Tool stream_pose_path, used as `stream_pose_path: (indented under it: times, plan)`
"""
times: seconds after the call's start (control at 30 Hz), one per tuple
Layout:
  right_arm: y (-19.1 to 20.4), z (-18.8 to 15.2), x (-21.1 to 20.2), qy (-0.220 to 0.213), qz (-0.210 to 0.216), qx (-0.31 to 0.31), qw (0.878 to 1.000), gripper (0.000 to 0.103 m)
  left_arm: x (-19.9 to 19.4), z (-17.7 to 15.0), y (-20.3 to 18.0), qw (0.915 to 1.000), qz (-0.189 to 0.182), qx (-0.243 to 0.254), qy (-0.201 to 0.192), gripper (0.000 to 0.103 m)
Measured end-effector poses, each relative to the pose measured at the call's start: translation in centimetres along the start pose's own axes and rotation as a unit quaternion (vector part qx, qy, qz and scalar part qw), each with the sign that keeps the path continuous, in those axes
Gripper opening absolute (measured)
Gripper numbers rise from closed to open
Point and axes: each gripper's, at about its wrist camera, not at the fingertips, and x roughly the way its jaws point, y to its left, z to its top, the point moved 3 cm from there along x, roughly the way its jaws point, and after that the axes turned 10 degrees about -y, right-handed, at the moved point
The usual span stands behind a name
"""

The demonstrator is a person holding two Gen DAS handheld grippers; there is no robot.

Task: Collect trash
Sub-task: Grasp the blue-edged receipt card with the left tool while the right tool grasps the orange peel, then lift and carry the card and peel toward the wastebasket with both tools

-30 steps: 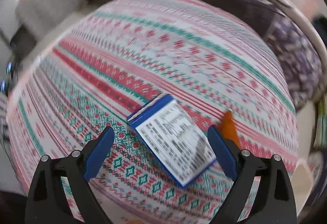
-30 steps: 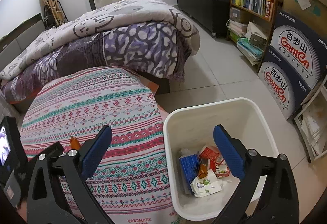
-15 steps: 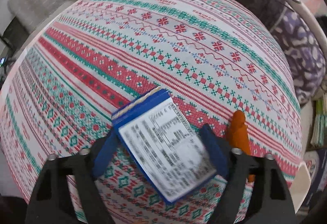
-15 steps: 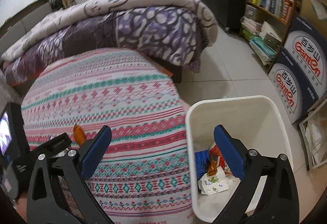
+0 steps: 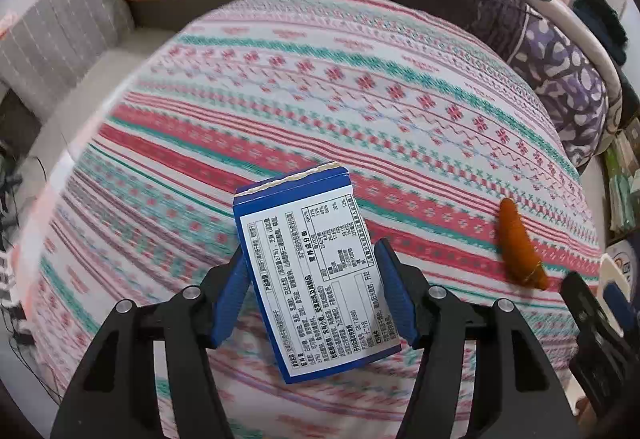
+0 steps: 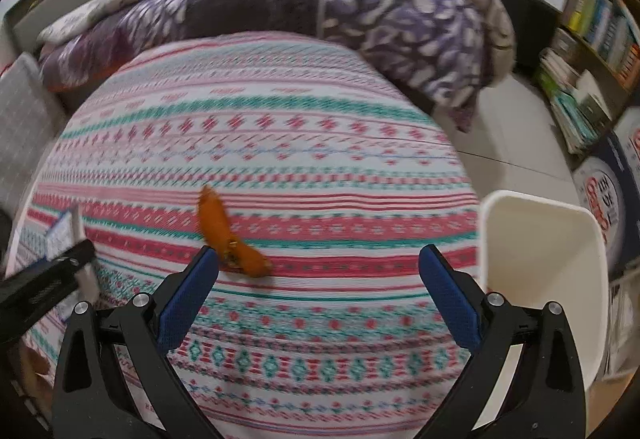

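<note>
A blue carton (image 5: 296,207) with a white printed label stands between the blue pads of my left gripper (image 5: 311,253). The jaws are closing and both pads press its sides. The carton stays sharp while the patterned cloth (image 5: 360,99) behind it blurs. An orange wrapper (image 5: 520,243) lies on the cloth to the right. In the right wrist view the orange wrapper (image 6: 224,235) sits just beyond the left finger of my right gripper (image 6: 318,250), which is open and holds nothing. The carton (image 6: 64,231) shows at the far left there.
A white bin (image 6: 540,239) stands on the floor by the right edge of the cloth-covered surface. A folded purple and grey quilt (image 6: 360,7) lies behind. Bookshelves (image 6: 592,23) and printed boxes (image 6: 608,207) line the right wall. A grey cushion (image 5: 60,31) sits at the back left.
The left jaws narrowed onto the carton, which now moves with the gripper. The right gripper swung left and lower, from over the bin to just short of the orange wrapper.
</note>
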Motion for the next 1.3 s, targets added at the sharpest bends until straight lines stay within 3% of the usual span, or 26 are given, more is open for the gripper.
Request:
stream_pose_path:
  times: [0.2, 0.4, 0.6, 0.7, 0.73, 0.77, 1.03, 1.3]
  plan:
    - [3.1, -0.2, 1.3, 0.010, 0.021, -0.035, 0.999, 0.095, -1.4, 1.0, 1.6, 0.9984, 0.021, 0.031, -0.043, 0.061]
    - [5.1, -0.4, 2.6, 0.029, 0.040, -0.050, 0.998, 0.090, -1.7, 0.9, 2.7, 0.9973, 0.031, 0.040, -0.054, 0.061]
    - [6.0, -0.9, 3.6, 0.045, 0.048, -0.047, 0.997, 0.073, -1.8, 1.1, 4.3, 0.9968, 0.041, 0.030, -0.061, 0.061]
    - [6.6, -0.6, 3.4, 0.036, 0.053, -0.050, 0.997, 0.042, -1.7, 1.0, 5.0, 0.9969, 0.045, 0.024, -0.061, 0.061]
    - [6.8, -0.5, 3.3, 0.036, 0.057, -0.050, 0.996, 0.025, -1.7, 1.0, 5.2, 0.9968, 0.046, 0.022, -0.061, 0.061]
    - [7.1, -0.5, 3.2, 0.037, 0.064, -0.050, 0.996, 0.018, -1.6, 1.0, 5.3, 0.9968, 0.047, 0.021, -0.061, 0.061]
    - [8.7, -0.4, 2.4, 0.027, 0.088, -0.044, 0.995, 0.015, -2.2, 1.2, 5.7, 0.9946, 0.058, 0.023, -0.083, 0.061]
    - [9.5, 1.0, -0.8, -0.028, 0.122, -0.028, 0.992, 0.015, -4.0, 2.4, 6.4, 0.9905, 0.062, -0.004, -0.123, 0.061]
